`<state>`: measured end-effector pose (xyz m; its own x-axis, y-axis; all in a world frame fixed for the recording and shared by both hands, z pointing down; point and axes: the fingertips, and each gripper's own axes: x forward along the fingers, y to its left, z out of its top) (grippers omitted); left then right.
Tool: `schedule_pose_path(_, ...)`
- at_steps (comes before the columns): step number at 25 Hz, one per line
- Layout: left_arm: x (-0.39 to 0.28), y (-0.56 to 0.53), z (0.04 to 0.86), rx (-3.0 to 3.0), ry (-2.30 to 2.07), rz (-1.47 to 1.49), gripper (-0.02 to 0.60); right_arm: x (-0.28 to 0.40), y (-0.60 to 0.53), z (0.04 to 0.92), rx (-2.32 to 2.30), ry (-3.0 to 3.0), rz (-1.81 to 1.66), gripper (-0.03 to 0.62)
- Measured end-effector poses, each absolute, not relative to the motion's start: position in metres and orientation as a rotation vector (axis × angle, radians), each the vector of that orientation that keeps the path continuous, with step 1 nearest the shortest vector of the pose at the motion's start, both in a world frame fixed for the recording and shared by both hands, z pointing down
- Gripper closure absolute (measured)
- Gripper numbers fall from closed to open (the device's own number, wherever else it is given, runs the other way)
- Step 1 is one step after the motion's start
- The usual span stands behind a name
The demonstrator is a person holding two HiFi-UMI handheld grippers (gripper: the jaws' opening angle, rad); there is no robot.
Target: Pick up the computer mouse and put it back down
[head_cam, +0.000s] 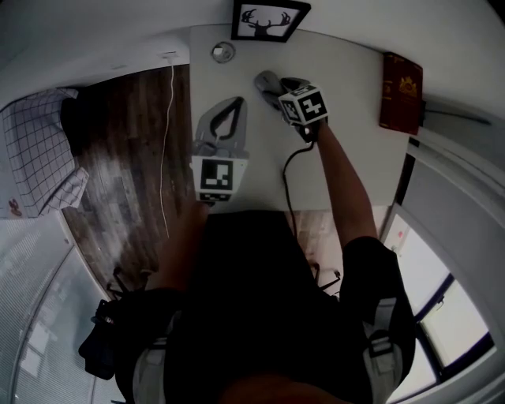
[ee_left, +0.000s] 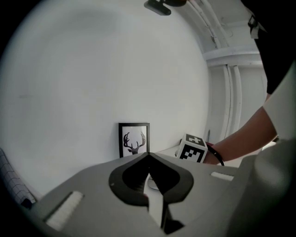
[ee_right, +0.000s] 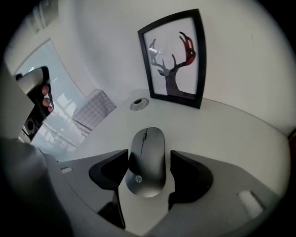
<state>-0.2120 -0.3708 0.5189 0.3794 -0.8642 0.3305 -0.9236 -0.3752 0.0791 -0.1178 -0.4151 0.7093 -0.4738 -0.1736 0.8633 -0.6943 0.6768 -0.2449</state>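
A dark grey computer mouse [ee_right: 147,159] lies flat on the white desk [head_cam: 347,158], also seen in the head view as the mouse [head_cam: 267,81] at the desk's far middle. My right gripper [ee_right: 149,162] straddles it from behind, pointing steeply down; it is open, with a thin gap at the right pad and the left pad close against the mouse's side. In the head view the right gripper [head_cam: 274,87] shows under its marker cube. My left gripper [head_cam: 236,101] hovers over the desk's left part, jaws shut and empty. In its own view the left gripper [ee_left: 148,155] has its tips meeting.
A framed deer picture [head_cam: 268,20] leans on the wall behind the mouse. A small round disc [head_cam: 222,52] sits to its left. A red book [head_cam: 401,91] lies at the desk's right edge. A black cable [head_cam: 288,181] trails toward me. Wooden floor and a checked cloth [head_cam: 39,150] lie left.
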Motion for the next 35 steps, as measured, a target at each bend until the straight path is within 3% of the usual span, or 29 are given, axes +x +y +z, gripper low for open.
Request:
schedule_pose_path(3,-0.215,-0.370,0.521,2.374,-1.583,0.343,0.581,-0.127,-0.409,0.708,0.632,-1.978,0.593,0.325)
schedule_pose_path(13,-0.234,-0.364,0.524,2.351,-1.609,0.354,0.581,-0.146,-0.394,0.702,0.538,-1.933,0.238,0.336)
schedule_pose_path(21,-0.239,-0.357,0.525,2.346,-1.613,0.356,0.581,-0.151,-0.370,0.696,0.492,-1.818,-0.249,0.342)
schedule_pose_path(35,-0.237,-0.351,0.511,2.400,-1.602,0.341,0.581,-0.156,-0.373,0.612,0.873,-2.051,-0.205,0.347)
